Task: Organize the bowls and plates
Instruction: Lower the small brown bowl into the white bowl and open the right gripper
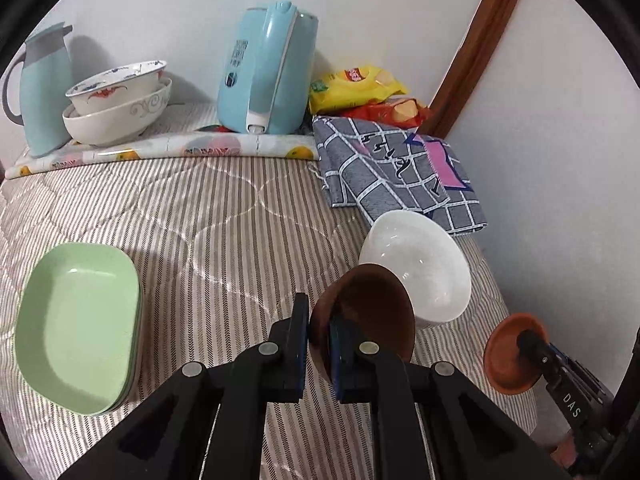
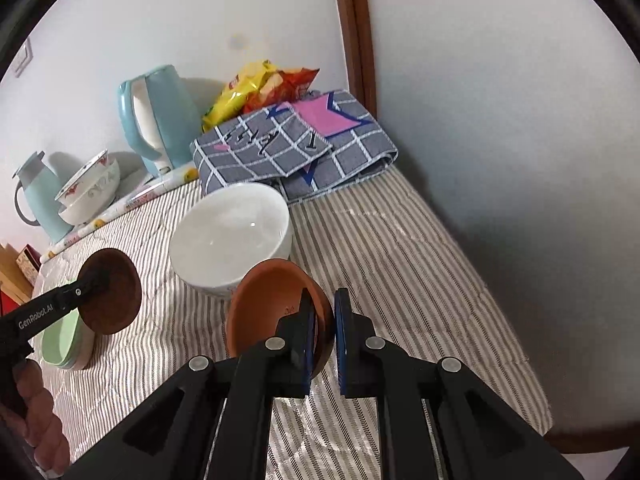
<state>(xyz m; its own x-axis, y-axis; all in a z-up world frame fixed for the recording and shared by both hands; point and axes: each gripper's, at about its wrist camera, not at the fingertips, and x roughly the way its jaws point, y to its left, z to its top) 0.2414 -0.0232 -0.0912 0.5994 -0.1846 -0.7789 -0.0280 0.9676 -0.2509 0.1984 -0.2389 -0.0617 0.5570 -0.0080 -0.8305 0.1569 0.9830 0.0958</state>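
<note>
My left gripper (image 1: 319, 332) is shut on the rim of a dark brown saucer (image 1: 372, 312), held tilted above the striped cloth. My right gripper (image 2: 323, 328) is shut on the rim of an orange-brown saucer (image 2: 268, 304), also lifted and tilted. Each shows in the other view: the orange saucer (image 1: 508, 356) at lower right, the dark saucer (image 2: 114, 292) at left. A white bowl (image 1: 420, 268) (image 2: 232, 236) sits on the cloth just beyond both saucers. A stack of pale green dishes (image 1: 76, 328) (image 2: 64, 344) lies at the left.
At the back stand a blue kettle (image 1: 268, 68), a light blue jug (image 1: 40, 88) and two stacked patterned bowls (image 1: 120, 100) on a floral mat (image 1: 168, 150). A folded grey checked cloth (image 1: 396, 172) and snack bags (image 1: 356, 88) lie by the wall. A hand (image 2: 36, 420) holds the left gripper.
</note>
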